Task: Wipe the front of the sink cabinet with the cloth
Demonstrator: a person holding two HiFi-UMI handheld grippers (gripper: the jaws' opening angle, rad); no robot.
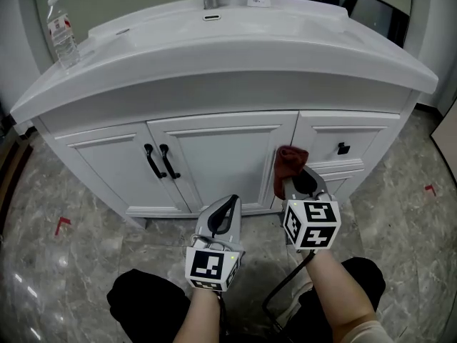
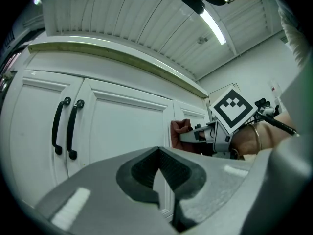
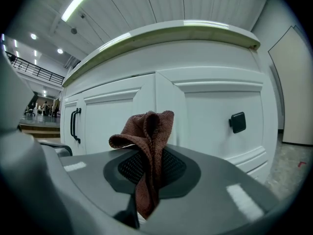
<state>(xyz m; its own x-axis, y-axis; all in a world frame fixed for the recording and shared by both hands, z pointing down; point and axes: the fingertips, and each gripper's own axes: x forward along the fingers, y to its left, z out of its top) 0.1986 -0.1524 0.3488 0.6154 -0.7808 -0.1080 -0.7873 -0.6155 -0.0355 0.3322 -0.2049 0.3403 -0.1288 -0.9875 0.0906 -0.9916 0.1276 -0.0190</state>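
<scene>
In the head view, the white sink cabinet point(image 1: 221, 148) fills the top and middle of the picture. The right gripper point(image 1: 301, 182) is at the lower right. It is squeezed tight on the red-brown cloth point(image 1: 288, 164). The cloth sticks up past the tips of the jaws and sits against the cabinet front, between the middle door and the drawer with the small black knob point(image 1: 343, 148). The left gripper point(image 1: 230, 204) is at the lower middle, below the middle door. Its jaws are closed together with nothing in them. Two black handles point(image 1: 161, 161) are to the left of it. A water bottle point(image 1: 63, 33) stands on the sink top at the upper left.

In the left gripper view, the closed jaws fill the bottom of the picture. The cloth point(image 2: 180, 130) shows at the middle right, at the tip of the right gripper point(image 2: 194, 136), right by the cabinet.

In the right gripper view, the cloth point(image 3: 148, 131) is pinched between the jaws in the middle. Its top flops over to the left, and one end hangs down between the jaws. The cabinet front is right behind it, with the knob point(image 3: 237, 122) at the right.
</scene>
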